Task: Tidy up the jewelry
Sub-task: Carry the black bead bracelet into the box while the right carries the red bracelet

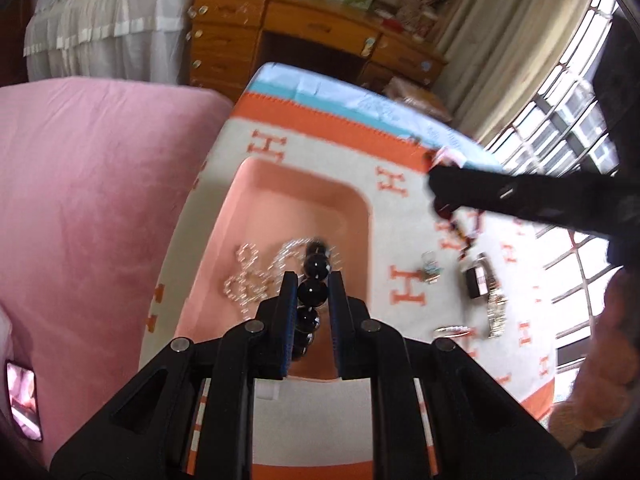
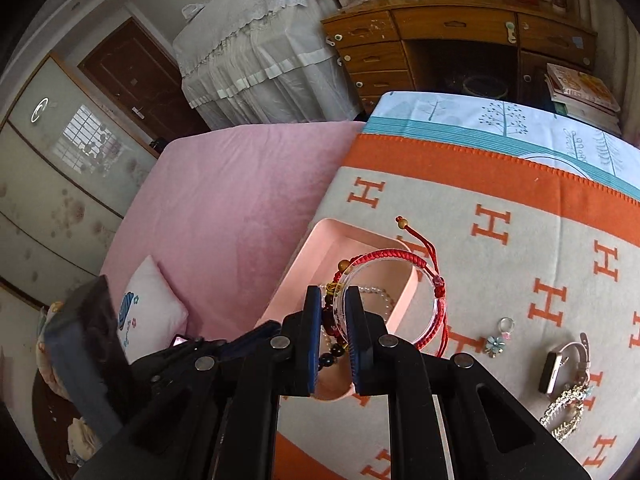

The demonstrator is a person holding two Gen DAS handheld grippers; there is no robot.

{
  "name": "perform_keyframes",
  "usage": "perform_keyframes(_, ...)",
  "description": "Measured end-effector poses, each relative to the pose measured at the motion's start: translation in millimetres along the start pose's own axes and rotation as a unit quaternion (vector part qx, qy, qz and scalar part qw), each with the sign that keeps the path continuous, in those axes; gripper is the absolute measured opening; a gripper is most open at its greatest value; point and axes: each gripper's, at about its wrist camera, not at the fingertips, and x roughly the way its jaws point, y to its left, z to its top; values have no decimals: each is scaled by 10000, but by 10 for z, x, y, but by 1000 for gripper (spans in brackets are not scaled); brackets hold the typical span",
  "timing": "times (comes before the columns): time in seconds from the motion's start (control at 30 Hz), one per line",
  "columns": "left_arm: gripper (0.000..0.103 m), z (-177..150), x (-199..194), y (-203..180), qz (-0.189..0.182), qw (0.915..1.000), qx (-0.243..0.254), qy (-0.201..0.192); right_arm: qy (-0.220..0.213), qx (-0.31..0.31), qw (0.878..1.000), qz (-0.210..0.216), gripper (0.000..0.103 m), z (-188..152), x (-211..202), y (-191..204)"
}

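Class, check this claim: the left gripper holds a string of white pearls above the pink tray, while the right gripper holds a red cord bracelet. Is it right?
Not quite. The left gripper holds black beads, as the left wrist view shows; the pearls lie in the pink tray. The right gripper does hold the red cord bracelet.

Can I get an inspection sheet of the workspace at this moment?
Surface: orange-and-cream blanket with H pattern, pink bedsheet beside it.
Job's things: pink tray on the blanket, pearl strands inside; ring, flower charm, watch and crystal chain on the blanket outside the tray.
Clutter: small pillow on the sheet.
Grippers: left gripper shut on black bead bracelet above the tray; right gripper shut on clear bangle tangled with red cord bracelet.
Cables: nothing seen.
Surroundings: wooden desk, curtains, barred window.
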Motion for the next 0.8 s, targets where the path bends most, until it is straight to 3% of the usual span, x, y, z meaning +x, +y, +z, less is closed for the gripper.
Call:
perform_keyframes(0.13,12,-127,130,125,419,9991,-31,-55,186,-90,9997,96,12,59,223,113)
perform_keyframes(0.23,14,-173,125,174,454,9989,-1,-124,331,-123,9994,69,12,99,459,137)
perform_keyframes(0.33,25,-196,129,231,411,9991,-37,-107,538,-89,9985,6,12,125,744,122)
perform_keyframes(0.4,41,-227,109,256,423,9990,-91,-104,720,-57,9974,-48,12,142,956,100)
perform_keyframes(0.5,44,-246,59,271,389,9990,-141,-150,794,-53,9964,-286,12,165,1183,78)
perform_keyframes(0.57,44,-253,28,295,345,9991,-166,-179,935,-91,9952,-258,21,181,1328,73)
perform_keyframes(0.67,44,-268,-20,315,341,9990,-158,-243,801,-182,9962,-303,35,193,1436,67)
perform_keyframes(0.8,44,-288,-74,325,357,9987,-144,-319,670,-264,9971,-242,35,212,1415,86)
